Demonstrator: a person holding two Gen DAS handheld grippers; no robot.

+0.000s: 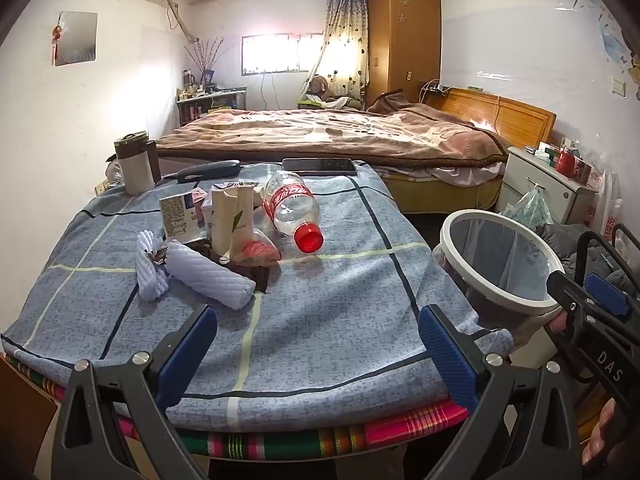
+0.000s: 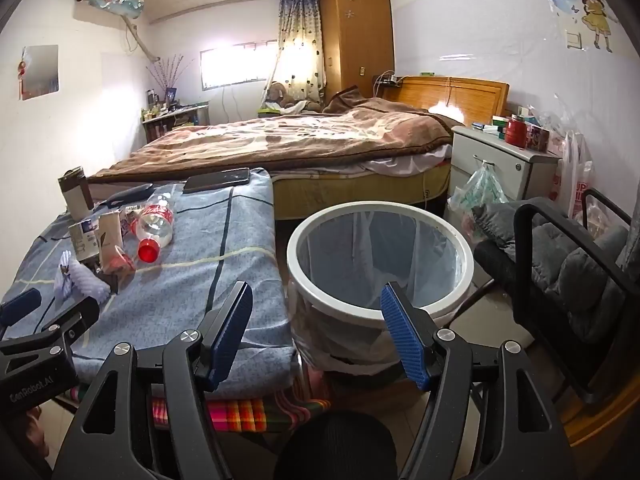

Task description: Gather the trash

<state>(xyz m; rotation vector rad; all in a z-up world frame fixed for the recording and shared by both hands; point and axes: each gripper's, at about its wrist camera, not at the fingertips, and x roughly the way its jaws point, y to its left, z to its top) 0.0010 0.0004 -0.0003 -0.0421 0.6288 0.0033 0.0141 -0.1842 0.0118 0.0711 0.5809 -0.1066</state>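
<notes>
In the left wrist view, the left gripper (image 1: 316, 340) stands at the bottom center of the frame with its 2 blue pads wide apart and nothing between them, above the near edge of the blue checked cloth (image 1: 320, 280) that covers the table. The trash lies in a group at the center left of this frame: an empty plastic bottle (image 1: 294, 208) with a red cap lies on its side, beside it stand some opened paper cartons (image 1: 224, 220), and nearer to the camera lie 2 white foam sleeves (image 1: 192, 276) and a dark wrapper. A white-rimmed bin (image 1: 496, 260) with a clear liner stands at the right of the frame, just beside the table. In the right wrist view, the right gripper (image 2: 320, 332) is at the bottom center, also released and empty, its right pad in front of the bin rim. A phone (image 1: 319, 166) lies at the far edge of the table.
</notes>
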